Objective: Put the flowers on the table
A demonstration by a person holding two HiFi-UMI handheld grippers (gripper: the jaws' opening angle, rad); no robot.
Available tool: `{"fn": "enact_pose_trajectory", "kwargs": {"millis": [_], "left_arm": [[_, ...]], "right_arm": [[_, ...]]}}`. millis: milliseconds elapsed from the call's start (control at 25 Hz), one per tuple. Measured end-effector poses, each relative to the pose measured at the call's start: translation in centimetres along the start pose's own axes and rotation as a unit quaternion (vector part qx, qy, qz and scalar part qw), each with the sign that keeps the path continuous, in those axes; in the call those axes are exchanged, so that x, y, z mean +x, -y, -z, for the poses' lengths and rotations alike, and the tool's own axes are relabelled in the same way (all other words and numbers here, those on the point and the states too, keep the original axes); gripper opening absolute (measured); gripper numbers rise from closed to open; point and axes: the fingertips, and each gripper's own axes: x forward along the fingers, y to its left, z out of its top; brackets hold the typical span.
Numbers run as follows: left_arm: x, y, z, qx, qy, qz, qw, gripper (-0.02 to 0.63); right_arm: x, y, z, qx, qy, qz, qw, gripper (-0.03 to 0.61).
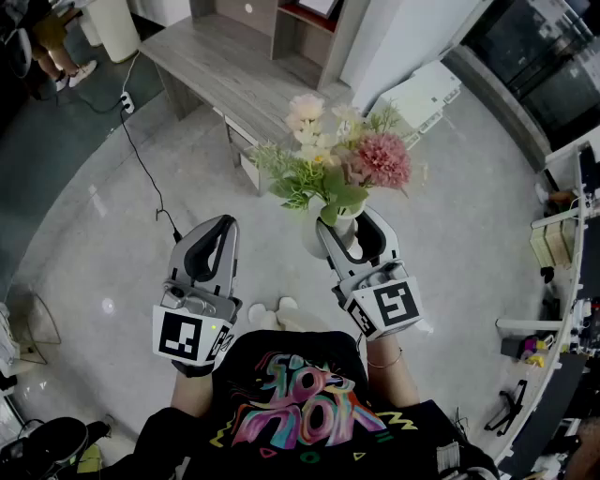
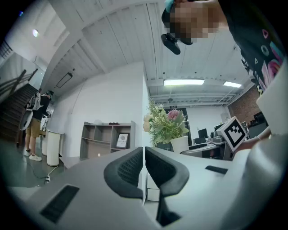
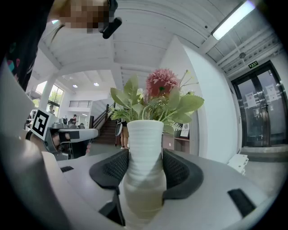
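Observation:
A white ribbed vase (image 3: 144, 155) of pink and cream flowers (image 1: 342, 155) with green leaves hangs in the air, upright, clamped between the pads of my right gripper (image 3: 143, 168). From the head view the right gripper (image 1: 349, 234) holds the vase (image 1: 319, 234) above the pale floor, short of the grey wooden table (image 1: 225, 66) further ahead. My left gripper (image 1: 214, 246) is beside it at the left, level, its jaws together with nothing between them. The left gripper view has the flowers (image 2: 165, 123) off to the right of its shut pads (image 2: 145, 168).
A shelf unit (image 1: 305, 28) stands behind the table. A black cable (image 1: 141, 159) runs across the floor from a socket strip at the left. A person stands at the far left (image 2: 36, 123) near a white bin (image 2: 52, 146). A white box (image 1: 424, 94) lies at the right.

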Motion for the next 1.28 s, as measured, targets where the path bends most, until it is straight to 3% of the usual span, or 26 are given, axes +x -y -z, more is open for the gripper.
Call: {"fn": "enact_pose_trajectory", "kwargs": {"millis": [840,1280], "left_arm": [[-0.4,0.9,-0.3,0.019,0.011,-0.049,0.9986,0.034],[-0.3,1.3,0.2,0.027,0.018,-0.052,0.9981,0.034]], "right_arm": [[0.4,0.2,0.0,-0.005,0.016,-0.056,0.998,0.253],[0.5,0.4,0.5,-0.003,0.022,-0.065,0.998,0.253]]}}
